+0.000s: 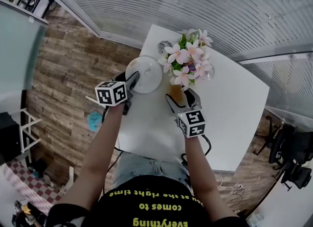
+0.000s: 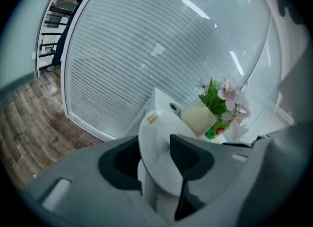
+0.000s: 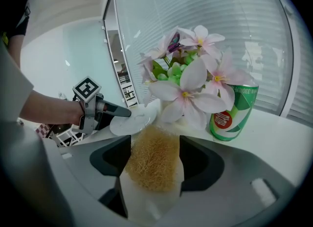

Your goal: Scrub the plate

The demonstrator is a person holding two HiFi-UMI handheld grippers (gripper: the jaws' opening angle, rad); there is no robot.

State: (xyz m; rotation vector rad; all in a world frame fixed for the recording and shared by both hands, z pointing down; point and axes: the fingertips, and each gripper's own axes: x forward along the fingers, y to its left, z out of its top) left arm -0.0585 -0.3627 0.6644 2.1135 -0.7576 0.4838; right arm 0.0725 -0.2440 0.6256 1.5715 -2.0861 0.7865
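So the white plate (image 1: 145,73) is lying face up at the left edge of the white table (image 1: 230,103), just left of the bunch of pink flowers (image 1: 188,57). The left gripper (image 1: 133,80) has come at it from the near side. Its jaws are apart with the plate's near rim between them, one jaw over the top face and the other under the rim. It doesn't look properly clamped.

Being round, the plate has no real long axis. In the left gripper view it just reads as an oval stretching away from the jaws toward the flowers, with a small yellow mark on the far rim.

The right gripper (image 1: 180,95) is off to the plate's right, well clear of it. Its jaws are spread wide with a tan fibrous scrubber (image 3: 152,157) on the table between them. A green can (image 3: 232,113) stands beside the flowers.
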